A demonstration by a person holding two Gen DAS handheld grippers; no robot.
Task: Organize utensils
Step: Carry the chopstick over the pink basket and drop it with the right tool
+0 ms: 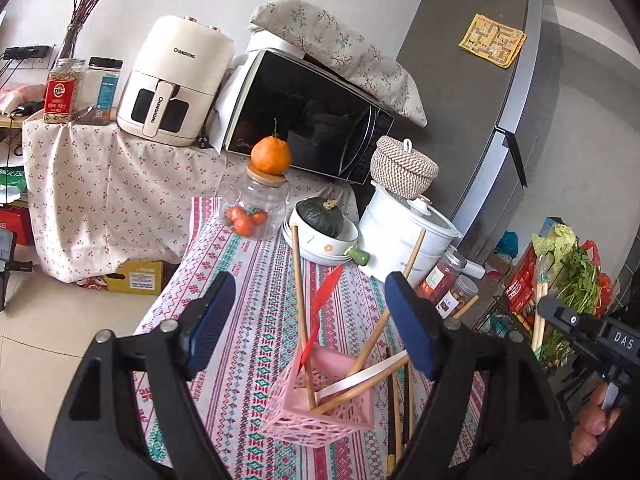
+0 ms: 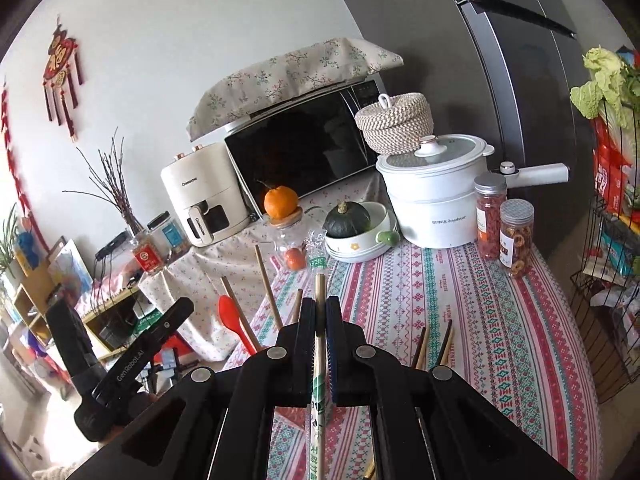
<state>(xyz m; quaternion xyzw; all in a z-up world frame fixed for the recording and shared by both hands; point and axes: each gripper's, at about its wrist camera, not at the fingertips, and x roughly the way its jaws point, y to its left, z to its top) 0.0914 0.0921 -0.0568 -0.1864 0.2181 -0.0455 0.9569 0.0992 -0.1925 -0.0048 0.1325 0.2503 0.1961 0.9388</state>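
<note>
1. Two risks loom largest from here, as I judge it. My right tool [image 2: 320,312] is clamped narrow on a pair of wrapped chopsticks [image 2: 319,364], and they could snag on the handles already fanned out of the pink basket [image 1: 320,400] when I bring them in. The basket looks light and sits tilted, so a sideways knock could tip it and spill everything.
2. My left tool [image 1: 310,320] stands wide with nothing between its pads, hovering just above the basket. If it drifts lower, it could catch a wooden handle [image 1: 301,300] or the red spoon [image 1: 322,304] and lever the basket over.
3. Beside the basket, loose dark chopsticks [image 1: 394,412] lie flat on the surface [image 2: 460,320]. They are thin and close together, so a pinch there could slip or take only one.
4. The surface wears a striped patterned cloth, which could bunch under a dragged tip.
5. Behind it the room is crowded: a grey refrigerator [image 2: 460,60], a microwave [image 2: 304,148] under a floral cover, an air fryer [image 2: 204,196], a white pot [image 2: 432,200], and two small jars [image 2: 504,228] near the far edge.
</note>
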